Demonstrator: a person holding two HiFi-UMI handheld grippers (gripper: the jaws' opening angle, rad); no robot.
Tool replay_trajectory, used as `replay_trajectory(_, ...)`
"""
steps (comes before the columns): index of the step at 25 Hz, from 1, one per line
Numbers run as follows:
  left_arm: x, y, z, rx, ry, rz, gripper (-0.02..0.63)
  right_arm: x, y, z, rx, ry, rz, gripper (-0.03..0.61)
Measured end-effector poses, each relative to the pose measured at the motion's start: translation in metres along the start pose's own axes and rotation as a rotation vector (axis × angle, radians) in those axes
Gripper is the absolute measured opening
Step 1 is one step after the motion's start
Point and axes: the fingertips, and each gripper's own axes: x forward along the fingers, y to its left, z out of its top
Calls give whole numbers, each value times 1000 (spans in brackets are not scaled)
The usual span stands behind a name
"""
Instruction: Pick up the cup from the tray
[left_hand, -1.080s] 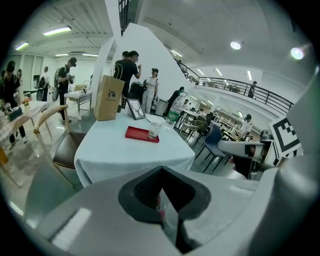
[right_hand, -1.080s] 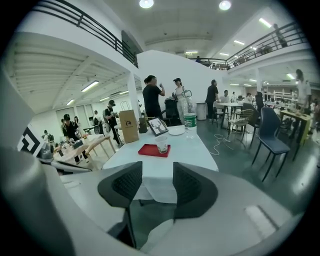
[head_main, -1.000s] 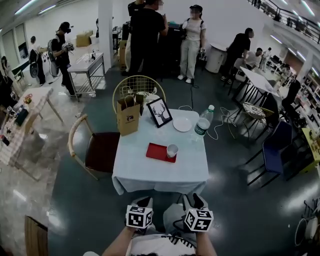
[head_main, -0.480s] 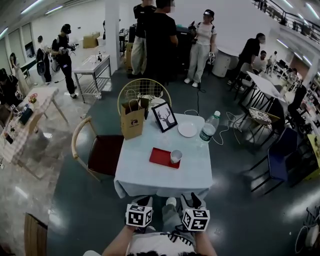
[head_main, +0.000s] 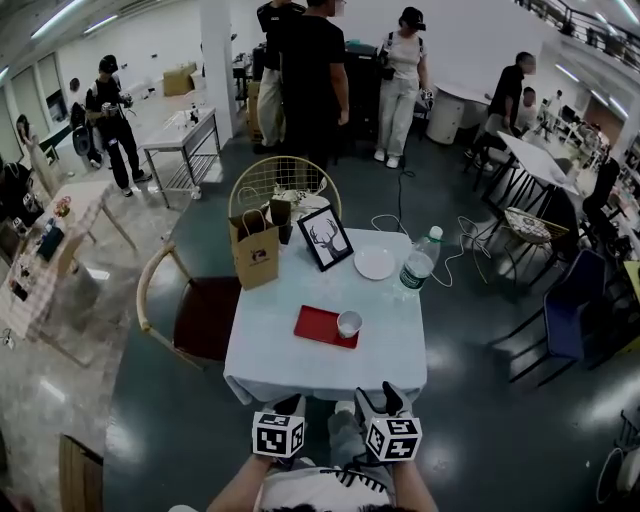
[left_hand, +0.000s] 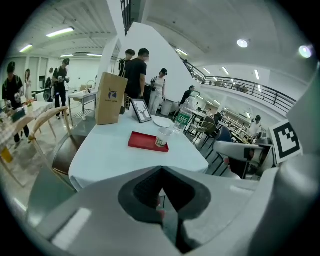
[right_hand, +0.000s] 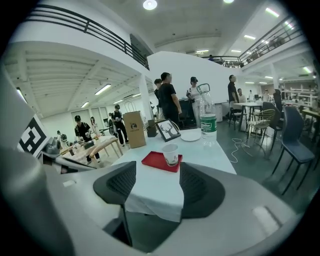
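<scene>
Right gripper (right_hand: 152, 186), jaws wide and empty, faces the upright cup (right_hand: 170, 154) on the tray's (head_main: 315, 325) right end, beyond the table's (head_main: 270, 345) near edge; left gripper (left_hand: 161, 207), closed and empty, sits farther off.

paper cup (head_main: 349, 322); matt red tray (head_main: 317, 324); smooth pale tablecloth (head_main: 288, 352); brown paper bag (head_main: 254, 254)

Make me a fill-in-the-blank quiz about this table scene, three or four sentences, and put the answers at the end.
1. The cup stands on the ____ tray.
2. The framed picture shows a ____.
3. The left gripper is shut, while the right gripper is ____.
4. In the head view, the water bottle stands to the ____ of the white plate.

Missing words: red; deer; open; right.
</scene>
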Motion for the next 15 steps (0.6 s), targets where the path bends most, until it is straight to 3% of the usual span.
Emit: replay_trajectory(15,63,9,39,-28,64,32,0,80,-35,27,-24,55,65,321)
